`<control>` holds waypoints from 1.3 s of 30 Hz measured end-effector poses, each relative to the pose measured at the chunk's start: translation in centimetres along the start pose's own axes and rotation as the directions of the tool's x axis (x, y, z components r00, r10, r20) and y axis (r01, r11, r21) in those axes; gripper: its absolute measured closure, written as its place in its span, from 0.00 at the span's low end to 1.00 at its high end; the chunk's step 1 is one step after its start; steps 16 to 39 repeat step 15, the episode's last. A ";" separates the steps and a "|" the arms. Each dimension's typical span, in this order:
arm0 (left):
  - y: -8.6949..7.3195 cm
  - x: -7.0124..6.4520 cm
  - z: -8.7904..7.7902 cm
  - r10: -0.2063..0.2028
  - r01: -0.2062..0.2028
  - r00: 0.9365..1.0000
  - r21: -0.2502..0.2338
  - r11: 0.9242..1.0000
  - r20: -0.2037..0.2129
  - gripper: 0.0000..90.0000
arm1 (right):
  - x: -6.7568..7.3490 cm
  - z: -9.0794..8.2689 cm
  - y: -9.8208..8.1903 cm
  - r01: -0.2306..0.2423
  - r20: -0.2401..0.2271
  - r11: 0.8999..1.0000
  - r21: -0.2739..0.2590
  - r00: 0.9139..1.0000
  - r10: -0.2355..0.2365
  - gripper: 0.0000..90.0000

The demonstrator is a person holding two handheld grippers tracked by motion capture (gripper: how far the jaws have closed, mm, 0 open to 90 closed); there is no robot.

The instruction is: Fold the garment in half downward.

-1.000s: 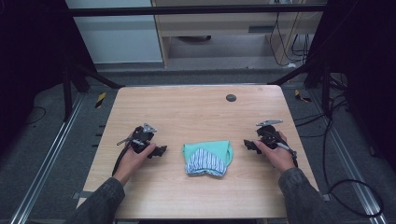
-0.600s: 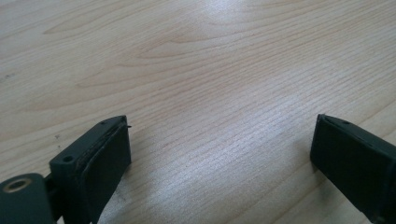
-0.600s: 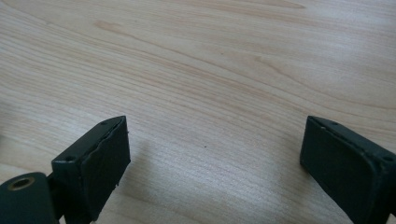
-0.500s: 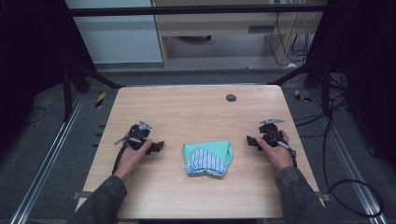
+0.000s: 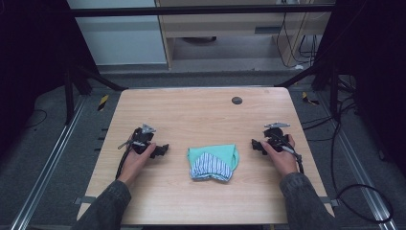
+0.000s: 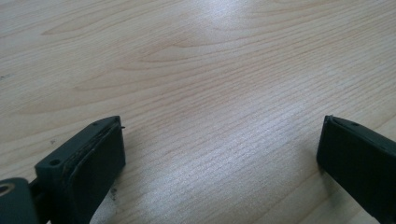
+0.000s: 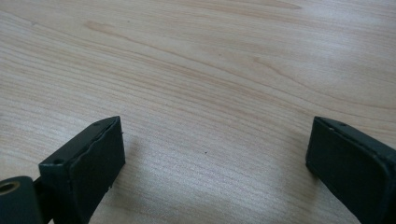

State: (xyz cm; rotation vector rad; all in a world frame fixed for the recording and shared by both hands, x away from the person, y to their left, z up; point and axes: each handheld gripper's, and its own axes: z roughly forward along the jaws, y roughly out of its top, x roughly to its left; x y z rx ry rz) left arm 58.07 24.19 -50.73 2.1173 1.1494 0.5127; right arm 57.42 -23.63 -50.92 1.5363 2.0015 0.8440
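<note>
Pale wood-grain surface sits under your forearms, and the folded cloth, mint green with a blue-and-white striped piece on top, lies near its front middle with a small dark round spot well behind it. Your left tool rests on the surface to the left of the cloth and your right tool to the right of it, each near the cloth but apart from it. Both tools have just been opening and their jaws now stand wide apart, with only bare wood between them in the left and right gripper views.
</note>
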 end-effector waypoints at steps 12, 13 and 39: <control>0.0 -0.1 0.0 -0.014 0.014 1.000 0.003 1.000 -0.007 0.00 | 1.4 -0.4 -0.7 -0.079 0.075 0.997 -0.013 0.994 0.080 0.01; 0.0 -0.1 0.0 -0.014 0.014 1.000 0.003 1.000 -0.007 0.00 | 1.4 -0.4 -0.7 -0.081 0.076 0.997 -0.011 0.994 0.082 0.01; -0.1 -0.1 0.0 -0.015 0.015 1.000 0.003 1.000 -0.007 0.00 | 1.6 -0.4 -0.7 -0.096 0.088 0.995 -0.013 0.991 0.097 0.01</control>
